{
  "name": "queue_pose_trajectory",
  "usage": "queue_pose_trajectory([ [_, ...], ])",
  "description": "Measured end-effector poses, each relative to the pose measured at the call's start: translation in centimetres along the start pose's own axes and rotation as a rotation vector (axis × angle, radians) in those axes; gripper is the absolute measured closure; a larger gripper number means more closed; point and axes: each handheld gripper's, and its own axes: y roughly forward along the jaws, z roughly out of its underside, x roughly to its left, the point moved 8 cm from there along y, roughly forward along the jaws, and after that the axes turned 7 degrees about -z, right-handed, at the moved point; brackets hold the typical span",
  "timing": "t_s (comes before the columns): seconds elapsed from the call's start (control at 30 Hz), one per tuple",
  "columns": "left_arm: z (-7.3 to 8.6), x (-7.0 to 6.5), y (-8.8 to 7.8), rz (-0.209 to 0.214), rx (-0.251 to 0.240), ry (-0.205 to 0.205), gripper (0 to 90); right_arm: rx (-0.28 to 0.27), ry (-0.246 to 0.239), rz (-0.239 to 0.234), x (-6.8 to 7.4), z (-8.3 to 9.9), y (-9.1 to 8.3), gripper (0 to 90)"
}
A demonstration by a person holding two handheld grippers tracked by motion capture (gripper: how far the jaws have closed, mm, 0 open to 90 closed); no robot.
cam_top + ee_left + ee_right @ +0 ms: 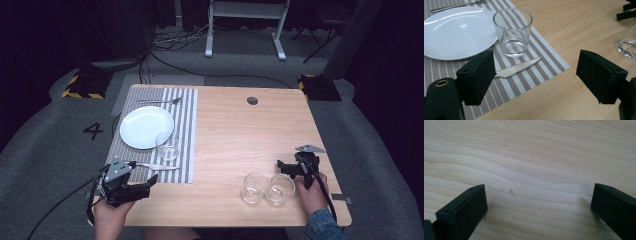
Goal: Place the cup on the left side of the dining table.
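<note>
Wooden table (pixel 235 140) is carrying a place setting that we are judging as mostly laid. Going from the biggest piece down: the striped placemat (pixel 186 125) is lying flat along the table's left side, and the white plate (pixel 145 126) is sitting on it, with a fork (pixel 160 101) lying on the mat beyond the plate's far edge. One drinking glass (pixel 512 31) is standing upright on the mat just beside the plate's near right rim. The knife (pixel 517 68) is lying flat on the mat, near the glass and on the person's side of it, its tip pointing toward the bare wood.

We are holding the left gripper (pixel 536 72) just short of the knife with its jaws apart and nothing between them; one jaw is hiding the knife's handle end, so we are reading the knife as set down. The right gripper (pixel 292 167) is hovering over bare wood at the right, jaws wide apart and empty. Two spare glasses (pixel 267 189) are standing side by side near it; whether they are still to be placed we cannot say.
</note>
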Motion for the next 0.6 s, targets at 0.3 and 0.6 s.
queue_pose_trajectory([
  [0.3,1.3,-0.1,0.2,-0.059,0.081,0.046,15.5,0.0,0.0,0.0,0.0,0.0,0.0,0.8],
  [0.6,3.7,0.3,1.5,-0.095,0.204,0.068,14.9,0.0,0.0,0.0,0.0,0.0,0.0,0.7],
])
